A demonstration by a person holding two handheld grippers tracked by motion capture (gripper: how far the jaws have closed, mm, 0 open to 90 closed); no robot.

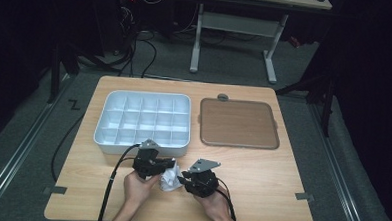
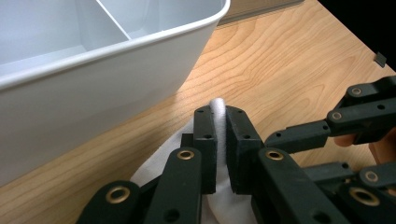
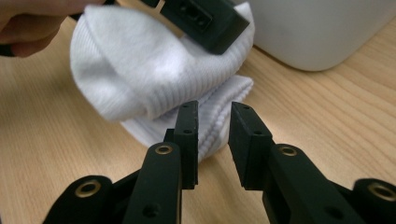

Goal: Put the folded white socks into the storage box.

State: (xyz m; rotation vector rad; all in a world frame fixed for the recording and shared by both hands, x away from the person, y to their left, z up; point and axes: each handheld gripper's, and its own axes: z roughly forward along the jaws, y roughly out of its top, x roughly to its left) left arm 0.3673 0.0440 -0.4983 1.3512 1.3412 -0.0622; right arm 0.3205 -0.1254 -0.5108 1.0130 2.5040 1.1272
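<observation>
A: State of the left gripper (image 2: pixel 220 140)?

B: Clenched on the sock (image 2: pixel 217 109); a fold of white cloth stands pinched between its jaws.

A: Right gripper (image 3: pixel 214 140)?

B: Released. Its jaws stand a little apart, with a ribbed edge of the sock just beyond the gap and not pressed by the pads.

A: Sock location?

B: On the table (image 1: pixel 261 173) near its front edge, bunched between the two grippers.

A: Beyond that?

B: The white tray (image 1: pixel 143 119) lies just behind the left gripper. A brown lid (image 1: pixel 238 123) lies flat to the right of the tray, apart from it.
</observation>
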